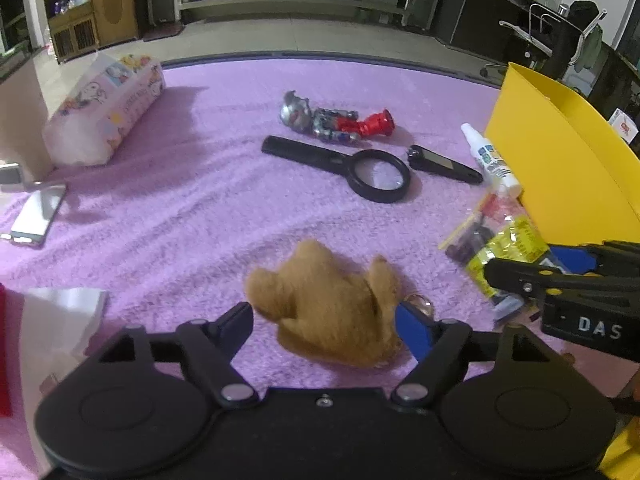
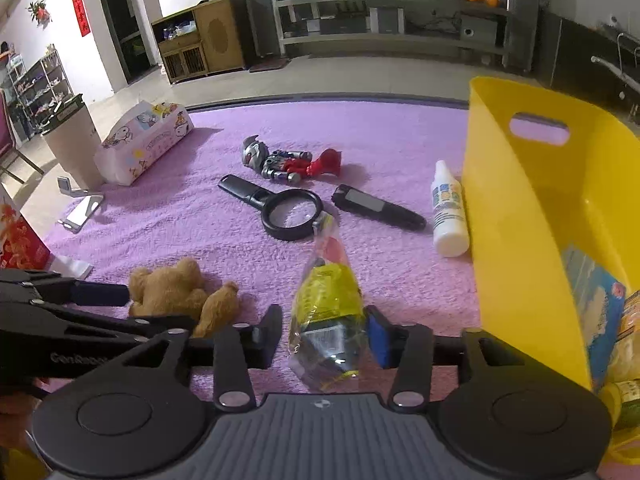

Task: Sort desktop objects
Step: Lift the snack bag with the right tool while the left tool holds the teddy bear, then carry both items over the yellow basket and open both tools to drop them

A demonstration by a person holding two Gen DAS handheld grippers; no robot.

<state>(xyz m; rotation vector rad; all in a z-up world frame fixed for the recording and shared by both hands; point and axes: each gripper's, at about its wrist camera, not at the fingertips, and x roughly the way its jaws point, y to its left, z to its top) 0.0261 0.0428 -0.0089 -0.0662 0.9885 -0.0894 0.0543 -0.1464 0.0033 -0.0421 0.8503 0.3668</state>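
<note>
Left gripper [image 1: 326, 328]: spread wide around the plush bear [image 1: 332, 304], one finger to each side, neither clearly pressing in. Right gripper [image 2: 324, 334]: also open, flanking the crinkly snack bag [image 2: 326, 312], a gap showing on the left side, the blue pad near or just touching on the right.

Bear: on the purple mat [image 1: 180, 208] directly ahead of the left fingers, lying flat, body pointing away from the camera. Probably light, soft, compressible; best pinched across the torso, not a limb.

Bag: long axis running away from the right camera, narrow sealed end aimed at the magnifying glass [image 2: 286, 210], fat end between the fingers. Likely light, slippery film, contents shifting; best taken across the fuller middle.

Further out: black handheld device [image 2: 378, 208], white bottle [image 2: 450, 216] just beside the yellow bin [image 2: 516, 216], toy figure [image 2: 290, 162], tissue pack [image 2: 146, 142]. Bin already holding a few packets.
</note>
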